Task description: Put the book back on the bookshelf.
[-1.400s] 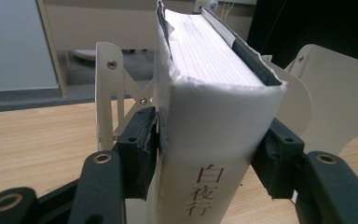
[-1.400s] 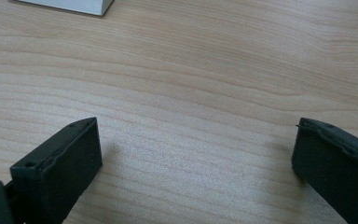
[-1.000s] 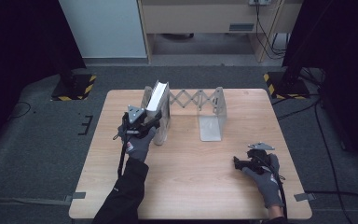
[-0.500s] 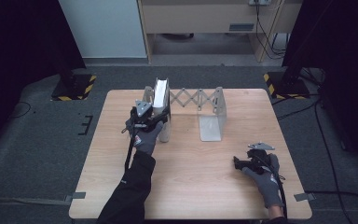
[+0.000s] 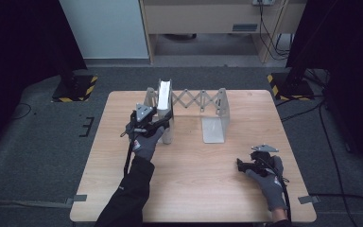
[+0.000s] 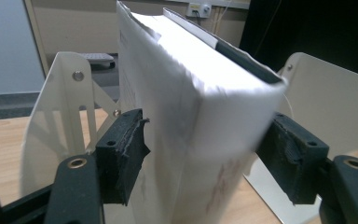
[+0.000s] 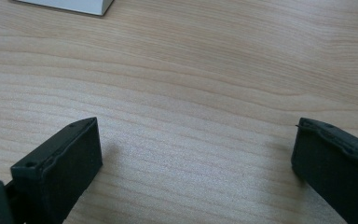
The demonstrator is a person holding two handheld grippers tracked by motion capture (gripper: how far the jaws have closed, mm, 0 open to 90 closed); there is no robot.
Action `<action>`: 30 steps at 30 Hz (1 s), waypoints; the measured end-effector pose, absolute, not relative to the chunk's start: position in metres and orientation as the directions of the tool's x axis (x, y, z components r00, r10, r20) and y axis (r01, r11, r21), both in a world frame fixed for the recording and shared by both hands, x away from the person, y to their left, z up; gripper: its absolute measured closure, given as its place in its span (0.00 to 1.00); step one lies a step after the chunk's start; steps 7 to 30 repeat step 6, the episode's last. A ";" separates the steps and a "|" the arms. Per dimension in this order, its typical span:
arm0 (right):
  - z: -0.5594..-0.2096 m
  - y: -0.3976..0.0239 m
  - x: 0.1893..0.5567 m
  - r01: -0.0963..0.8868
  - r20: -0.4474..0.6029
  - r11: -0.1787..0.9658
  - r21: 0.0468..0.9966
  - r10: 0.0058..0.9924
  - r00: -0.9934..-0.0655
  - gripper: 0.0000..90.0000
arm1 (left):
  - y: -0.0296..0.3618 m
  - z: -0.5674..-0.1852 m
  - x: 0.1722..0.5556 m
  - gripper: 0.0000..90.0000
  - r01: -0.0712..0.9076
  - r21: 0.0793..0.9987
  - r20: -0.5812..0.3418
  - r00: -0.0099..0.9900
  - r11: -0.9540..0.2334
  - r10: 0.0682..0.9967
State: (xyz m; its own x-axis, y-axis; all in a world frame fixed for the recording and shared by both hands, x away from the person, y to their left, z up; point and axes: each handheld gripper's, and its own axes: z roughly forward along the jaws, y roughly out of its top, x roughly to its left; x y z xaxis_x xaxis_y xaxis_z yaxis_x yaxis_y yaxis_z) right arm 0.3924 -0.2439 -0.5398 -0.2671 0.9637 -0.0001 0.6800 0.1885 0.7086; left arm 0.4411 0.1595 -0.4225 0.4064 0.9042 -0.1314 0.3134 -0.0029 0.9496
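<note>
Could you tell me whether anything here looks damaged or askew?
The white book in the expandable rack has a crumpled, ragged paper cover along its top edge. It stands upright; the left gripper straddles its spine.

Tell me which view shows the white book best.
The left gripper view: the white book stands upright and close between that gripper's pads, inside the cream rack. In the high view the book is small and far. The right gripper view looks at bare wooden table.

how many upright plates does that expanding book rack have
3 visible: one at the left end behind the white book, one in the middle near the left hand-held gripper, one at the right end. The book could hide others.
</note>
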 end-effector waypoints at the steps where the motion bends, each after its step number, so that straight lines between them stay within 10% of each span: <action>1: -0.540 -0.244 0.392 0.677 -0.003 0.190 0.711 0.964 -0.267 0.03 | 0.164 -0.423 0.435 0.35 0.315 0.949 -0.129 0.411 -0.008 0.902; 30: -0.539 -0.246 0.392 0.672 -0.003 0.184 0.718 0.965 -0.261 0.08 | 0.183 -0.436 0.411 0.33 0.356 0.933 -0.114 0.434 -0.054 0.894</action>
